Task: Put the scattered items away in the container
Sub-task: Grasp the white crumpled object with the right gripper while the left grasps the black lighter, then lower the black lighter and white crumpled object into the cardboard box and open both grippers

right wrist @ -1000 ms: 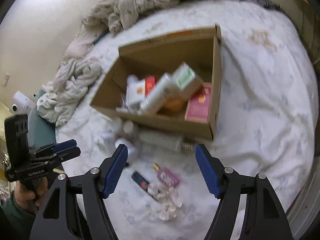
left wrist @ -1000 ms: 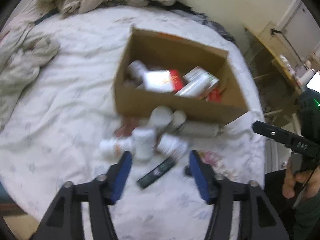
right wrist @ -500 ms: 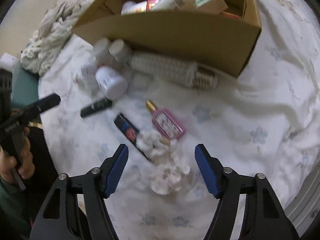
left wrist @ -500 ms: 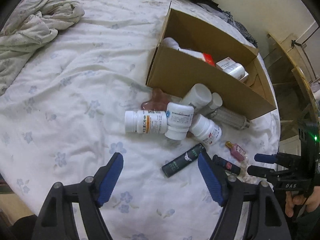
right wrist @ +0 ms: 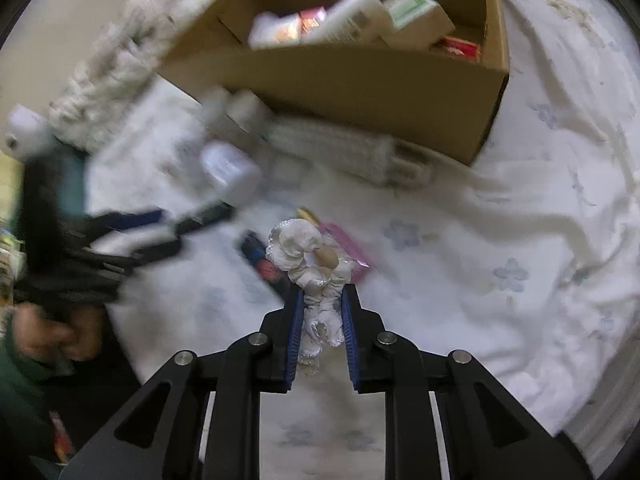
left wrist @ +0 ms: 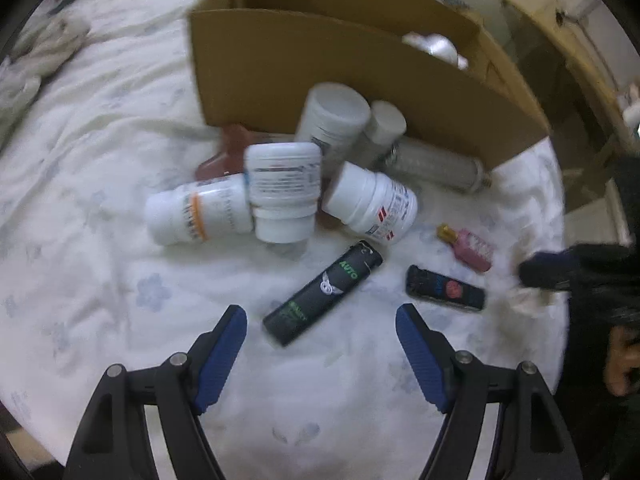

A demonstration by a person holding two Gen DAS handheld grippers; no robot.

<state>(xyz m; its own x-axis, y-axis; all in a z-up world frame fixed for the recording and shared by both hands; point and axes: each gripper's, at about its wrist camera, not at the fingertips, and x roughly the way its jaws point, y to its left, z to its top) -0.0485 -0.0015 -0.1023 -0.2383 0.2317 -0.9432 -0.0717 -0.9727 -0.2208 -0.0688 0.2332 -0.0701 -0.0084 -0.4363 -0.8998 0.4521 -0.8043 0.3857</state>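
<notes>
Right gripper [right wrist: 320, 312] clamped tight on the white scrunchie [right wrist: 312, 264] above the bedsheet [right wrist: 500, 240], left gripper [left wrist: 322, 332] wide open and empty just short of the black lighter [left wrist: 324, 292], white bottles [left wrist: 280, 192] heaped against the cardboard box [left wrist: 320, 68] near wall, box part-filled.

Cardboard box [left wrist: 360, 68]: open-topped, standing on the bed, holding cartons and bottles. White pill bottles [left wrist: 284, 192] lie toppled in a cluster against its near wall, beside a ribbed clear cylinder [left wrist: 436, 164]. Black lighter [left wrist: 324, 292] lies flat, diagonal. Second dark lighter [left wrist: 444, 288] and small pink bottle [left wrist: 468, 246] lie just beside it. White frilled scrunchie [right wrist: 316, 280], possibly a hair tie, is pinched between blue pads, raised off the sheet
</notes>
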